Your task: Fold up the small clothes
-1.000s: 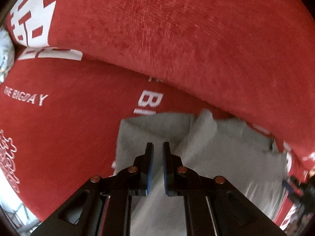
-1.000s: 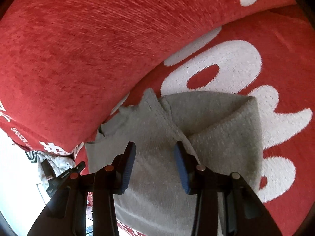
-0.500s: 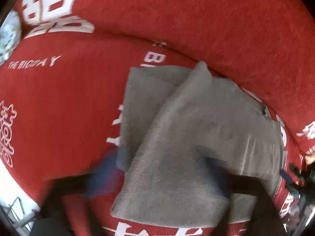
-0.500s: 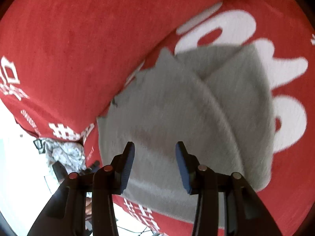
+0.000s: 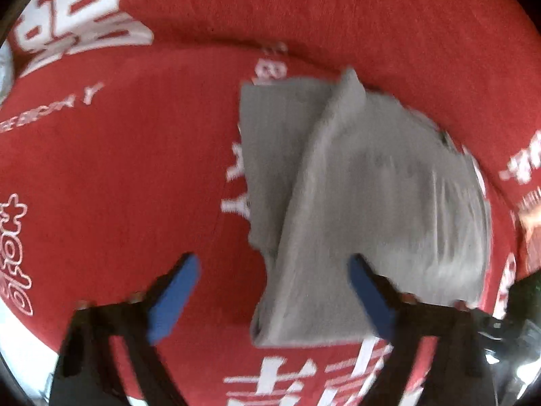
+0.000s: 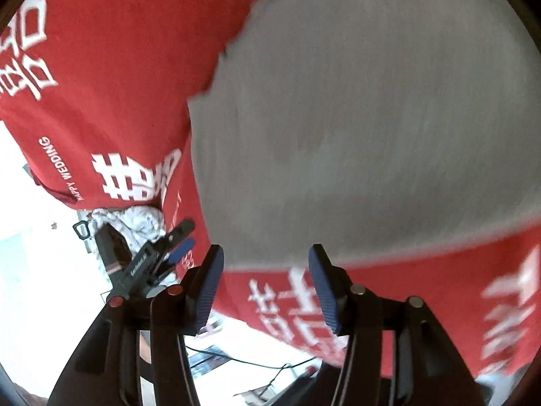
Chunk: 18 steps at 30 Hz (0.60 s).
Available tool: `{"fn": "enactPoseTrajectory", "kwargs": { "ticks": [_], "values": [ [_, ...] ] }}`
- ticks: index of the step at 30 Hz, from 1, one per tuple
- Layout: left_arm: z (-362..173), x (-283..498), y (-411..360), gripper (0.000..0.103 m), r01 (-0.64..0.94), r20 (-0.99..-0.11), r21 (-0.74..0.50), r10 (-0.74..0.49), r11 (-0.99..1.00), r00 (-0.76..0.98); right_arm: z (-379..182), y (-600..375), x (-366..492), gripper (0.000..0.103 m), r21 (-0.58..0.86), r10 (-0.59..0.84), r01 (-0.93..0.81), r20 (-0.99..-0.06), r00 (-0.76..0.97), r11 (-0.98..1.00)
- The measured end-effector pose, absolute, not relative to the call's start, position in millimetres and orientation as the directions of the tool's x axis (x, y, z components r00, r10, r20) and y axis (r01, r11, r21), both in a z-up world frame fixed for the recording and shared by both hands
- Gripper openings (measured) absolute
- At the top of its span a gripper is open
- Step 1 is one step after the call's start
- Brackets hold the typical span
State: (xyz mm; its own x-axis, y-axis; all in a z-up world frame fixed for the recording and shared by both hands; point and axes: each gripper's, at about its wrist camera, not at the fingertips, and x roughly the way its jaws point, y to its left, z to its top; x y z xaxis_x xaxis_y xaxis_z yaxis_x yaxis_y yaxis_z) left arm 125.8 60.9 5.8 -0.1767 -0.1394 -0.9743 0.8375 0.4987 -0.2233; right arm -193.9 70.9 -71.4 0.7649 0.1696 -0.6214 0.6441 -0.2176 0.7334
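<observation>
Looking along the left gripper (image 5: pixel 272 291), its blue pads (image 5: pixel 175 299) stand wide apart with nothing between them, hovering above the near edge of the grey garment (image 5: pixel 355 203), which lies partly folded on the red printed cover (image 5: pixel 118 169); one flap crosses diagonally over a flatter layer beneath, and the far corner of the cloth sits just beside the raised red bolster at the back edge of the cover. The picture is smeared, so fine creases cannot be read. To do the next fold well, the left gripper would probably do best to come down on the near left corner of the top flap, pinching only the layers meant to travel and not the cover underneath. From the right wrist view, the right gripper (image 6: pixel 267 287) is likewise spread and empty, its pads (image 6: pixel 324 287) just short of the garment's near edge where grey meets the white lettering on the cover; the left gripper shows at the left, beside a crumpled pale cloth (image 6: pixel 135 218) off the cover's edge. The right gripper should likely take the matching near corner, so that both lift evenly and carry the edge towards the back, keeping the fold line straight and the sides aligned.
</observation>
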Motion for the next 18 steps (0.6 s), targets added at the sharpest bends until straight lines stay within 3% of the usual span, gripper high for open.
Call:
{"fn": "enactPoseTrajectory", "kwargs": {
  "ticks": [2,8,10,11,13,14,15,16,18],
  "values": [
    [-2,121,64,0.068,0.853,-0.964,-0.265,-0.114,0.449,-0.24,-86,95,-179,0.057,0.72,0.179,0.633,-0.609,0.773,-0.284],
    [-20,110,66,0.065,0.855,-0.932,-0.358,-0.096,0.375,-0.348,-111,126,-166,0.057,0.695,0.075,0.588,-0.618,0.783,-0.414],
    [-25,109,63,0.04,0.852,-0.923,-0.382,-0.092,0.358,-0.375,-114,129,-168,0.057,0.698,0.021,0.548,-0.609,0.793,-0.461],
    [-26,105,64,0.035,0.859,-0.925,-0.376,-0.087,0.348,-0.369,-115,128,-170,0.057,0.701,-0.019,0.523,-0.606,0.795,-0.485],
    [-30,106,64,0.011,0.865,-0.925,-0.378,-0.088,0.33,-0.37,-116,125,-173,0.057,0.705,-0.071,0.484,-0.6,0.797,-0.519],
    [-31,107,62,0.011,0.862,-0.921,-0.387,-0.086,0.326,-0.381,-117,123,-174,0.054,0.704,-0.078,0.475,-0.597,0.798,-0.529],
    [-30,109,61,0.009,0.857,-0.916,-0.399,-0.091,0.326,-0.391,-116,119,-174,0.027,0.699,-0.083,0.473,-0.601,0.795,-0.536],
    [-26,110,63,0.009,0.854,-0.911,-0.411,-0.101,0.32,-0.401,-113,114,-173,0.009,0.689,-0.074,0.493,-0.617,0.783,-0.53],
    [-15,112,65,0.009,0.86,-0.907,-0.422,-0.126,0.288,-0.402,-102,105,-170,0.008,0.692,-0.061,0.539,-0.64,0.766,-0.481]
  ]
}}
